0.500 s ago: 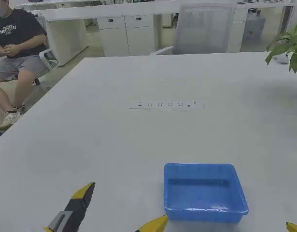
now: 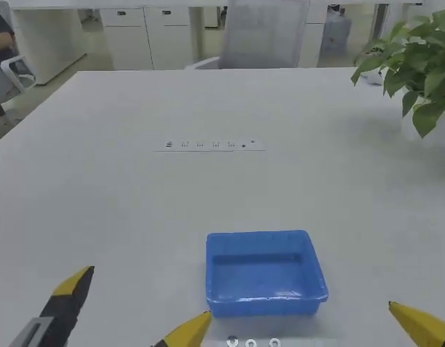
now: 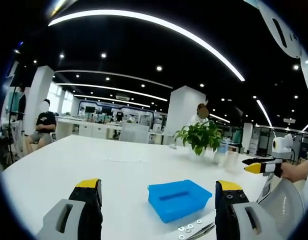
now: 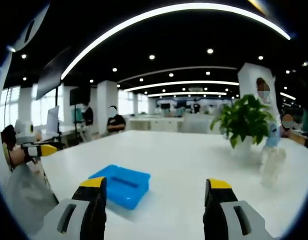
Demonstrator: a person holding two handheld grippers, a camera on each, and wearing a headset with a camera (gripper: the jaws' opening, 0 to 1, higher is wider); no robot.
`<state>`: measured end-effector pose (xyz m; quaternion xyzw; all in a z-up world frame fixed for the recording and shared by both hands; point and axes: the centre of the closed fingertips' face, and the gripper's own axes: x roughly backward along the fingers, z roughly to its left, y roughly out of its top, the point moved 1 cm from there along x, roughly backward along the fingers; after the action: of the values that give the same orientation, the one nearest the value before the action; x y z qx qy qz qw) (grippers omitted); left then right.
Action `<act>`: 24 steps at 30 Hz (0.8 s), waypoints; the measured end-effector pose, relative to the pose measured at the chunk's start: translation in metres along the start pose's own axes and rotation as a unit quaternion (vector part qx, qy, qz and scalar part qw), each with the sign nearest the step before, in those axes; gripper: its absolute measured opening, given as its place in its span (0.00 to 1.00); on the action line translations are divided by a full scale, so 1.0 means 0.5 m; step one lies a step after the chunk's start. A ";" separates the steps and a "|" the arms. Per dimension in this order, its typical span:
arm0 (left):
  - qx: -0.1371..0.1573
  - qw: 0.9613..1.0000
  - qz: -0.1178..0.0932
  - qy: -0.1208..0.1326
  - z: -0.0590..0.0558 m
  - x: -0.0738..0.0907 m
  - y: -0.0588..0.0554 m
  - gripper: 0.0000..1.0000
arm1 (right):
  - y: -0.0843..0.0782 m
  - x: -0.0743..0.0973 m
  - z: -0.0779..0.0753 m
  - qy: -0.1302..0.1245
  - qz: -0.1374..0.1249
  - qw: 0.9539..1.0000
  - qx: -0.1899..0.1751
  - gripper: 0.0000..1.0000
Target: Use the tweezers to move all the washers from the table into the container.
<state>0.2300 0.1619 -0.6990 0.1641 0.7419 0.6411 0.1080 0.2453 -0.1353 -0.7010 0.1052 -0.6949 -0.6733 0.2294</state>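
Head view, read from left to right. Left tongs (image 2: 146, 295): at 8 o'clock from the container, yellow-tipped jaws spread wide and gripping nothing, with bare counter (image 2: 121, 202) showing between them. Washers (image 2: 251, 343): small metal rings in a row at the bottom edge of the frame. They lie on the counter just beside the container's near wall, at its 6 o'clock. Container (image 2: 265, 302): a shallow blue rectangular tray standing flat on the white counter, between the two tongs. Socket strip (image 2: 211, 145): set flush in the counter, well apart from the container at its 11 o'clock. Right tongs (image 4: 156, 185): one yellow tip enters the head view at 4 o'clock from the container. The right gripper view shows both jaws wide apart and gripping nothing, with the container at 9 o'clock of the gap. Potted plant (image 2: 414, 72): on the counter at 2 o'clock from the container, well apart.

Left gripper view. The washers lie in a loose cluster off the container's near corner, at its 5 o'clock. Slim metal tweezers (image 3: 206, 230) rest on the counter on the right of the cluster; whether they touch it cannot be told. The right tongs appear at 3 o'clock, held in a hand (image 3: 294, 172) above the counter.
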 end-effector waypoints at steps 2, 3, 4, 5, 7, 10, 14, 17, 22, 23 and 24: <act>0.000 1.000 0.001 0.002 0.008 0.002 -0.004 0.96 | 0.000 0.000 0.000 0.001 -0.001 1.000 -0.001 0.79; 0.001 1.000 0.000 0.001 0.007 0.002 -0.003 0.96 | -0.001 -0.001 0.003 0.003 0.000 1.000 0.000 0.79; 0.000 1.000 0.000 0.000 0.007 0.002 -0.004 0.95 | -0.002 -0.002 0.004 0.005 0.002 1.000 0.001 0.79; -0.001 1.000 0.001 0.000 0.007 0.002 -0.005 0.95 | -0.003 -0.002 0.006 0.007 0.003 1.000 0.002 0.79; -0.001 1.000 0.004 -0.003 0.005 0.002 -0.007 0.95 | -0.004 -0.003 0.010 0.010 0.006 1.000 0.006 0.78; -0.003 1.000 0.005 -0.006 0.000 0.001 -0.007 0.95 | -0.002 -0.003 0.009 0.011 0.004 1.000 0.006 0.78; -0.001 1.000 0.005 -0.008 -0.006 0.000 -0.005 0.95 | -0.002 -0.002 0.011 0.015 0.004 1.000 0.002 0.78; -0.001 1.000 0.006 -0.011 -0.011 -0.001 -0.005 0.95 | -0.003 -0.003 0.021 0.026 0.006 1.000 0.002 0.77; -0.004 1.000 0.011 -0.010 -0.011 -0.001 -0.007 0.95 | -0.005 -0.005 0.027 0.034 0.010 0.999 0.008 0.77; -0.004 1.000 0.010 -0.008 -0.010 -0.001 -0.006 0.95 | -0.005 -0.004 0.027 0.034 0.010 0.999 0.007 0.77; -0.004 1.000 0.010 -0.007 -0.009 0.000 -0.006 0.95 | -0.005 -0.004 0.026 0.033 0.009 0.999 0.006 0.76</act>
<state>0.2281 0.1573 -0.7014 0.1755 0.7367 0.6442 0.1071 0.2409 -0.1231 -0.7038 0.1227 -0.6918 -0.6631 0.2581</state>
